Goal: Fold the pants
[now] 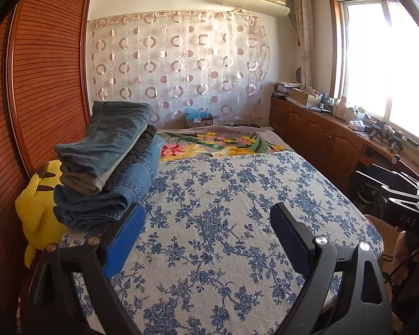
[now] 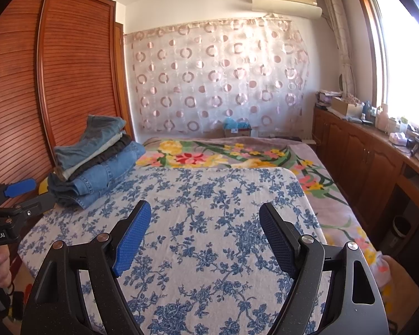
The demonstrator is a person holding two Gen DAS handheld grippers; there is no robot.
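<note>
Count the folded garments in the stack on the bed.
4 visible, all in one stack on the bed's left side: faded jeans on top, a pale layer, a black one, blue jeans beneath. More may be hidden.

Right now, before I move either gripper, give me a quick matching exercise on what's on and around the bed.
Things:
1. stack of folded pants
2. yellow plush toy
3. left gripper
4. flowered blanket

States or places:
A. open, nothing between its fingers
B. far half of the bed
C. wedged beside the wardrobe
D. on the blue-flowered cover, left side

Pairs: 1-D, 2-C, 3-A, 4-B
</note>
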